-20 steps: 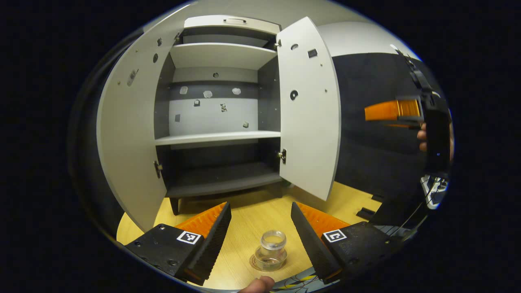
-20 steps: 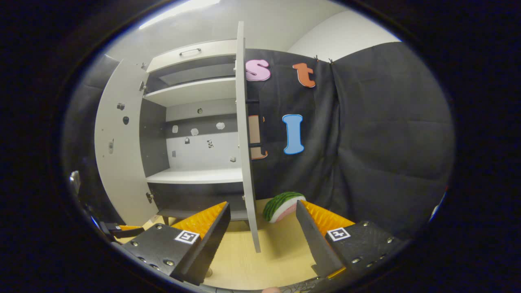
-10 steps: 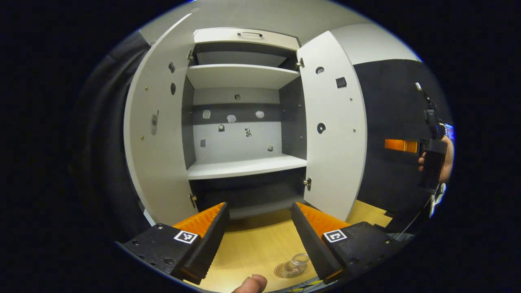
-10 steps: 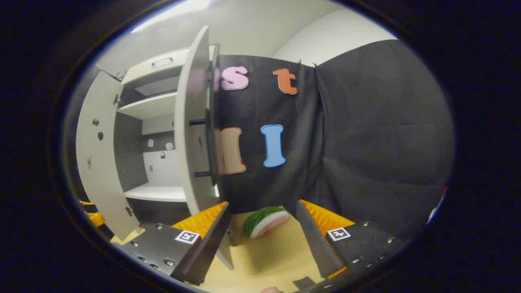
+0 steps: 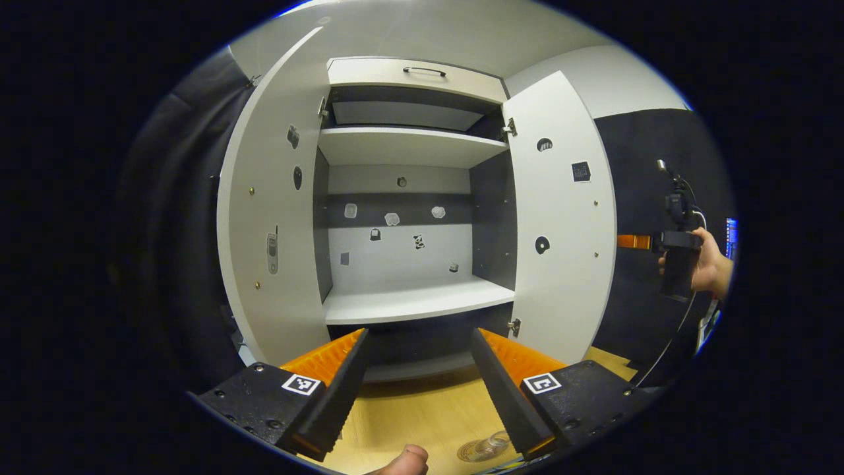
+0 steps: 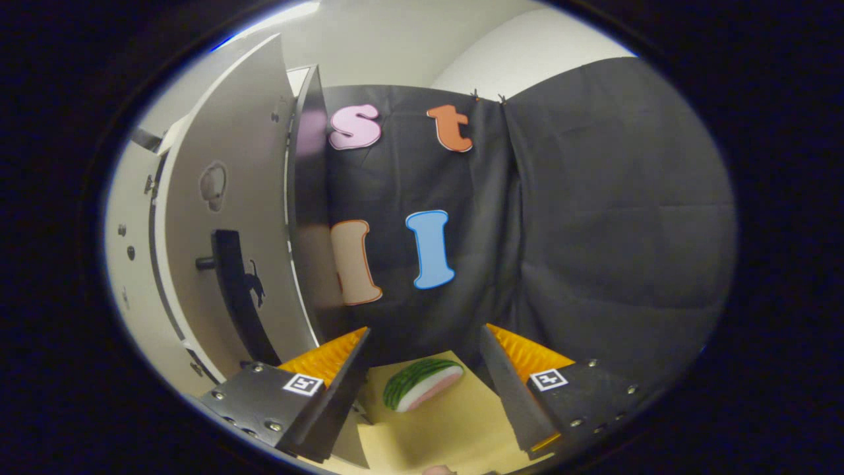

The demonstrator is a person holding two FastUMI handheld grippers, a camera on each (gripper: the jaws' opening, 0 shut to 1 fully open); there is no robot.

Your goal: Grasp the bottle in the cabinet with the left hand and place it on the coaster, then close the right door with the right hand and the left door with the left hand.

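A small clear bottle [image 5: 489,446] stands on a round clear coaster [image 5: 469,454] on the wooden table, low in the left gripper view, partly hidden by one finger. My left gripper [image 5: 419,389] is open above and behind it, holding nothing. The cabinet [image 5: 415,300] has bare shelves, and both its left door [image 5: 270,218] and right door [image 5: 560,224] stand open. My right gripper [image 6: 422,389] is open beside the right door's outer face [image 6: 224,198], near its black handle [image 6: 232,290]. The left gripper view shows that gripper [image 5: 628,241] right of the door, held by a hand [image 5: 711,269].
A toy watermelon slice [image 6: 422,384] lies on the table [image 6: 448,429] between my right gripper's fingers, farther off. Black cloth walls [image 6: 593,231] close the booth behind and to the right. A thumb [image 5: 405,460] shows at the bottom of the left gripper view.
My left gripper has drawn back and tilted up, so the bottle on the coaster has slid to the view's bottom edge. My right gripper has swung round to the right door's outer face.
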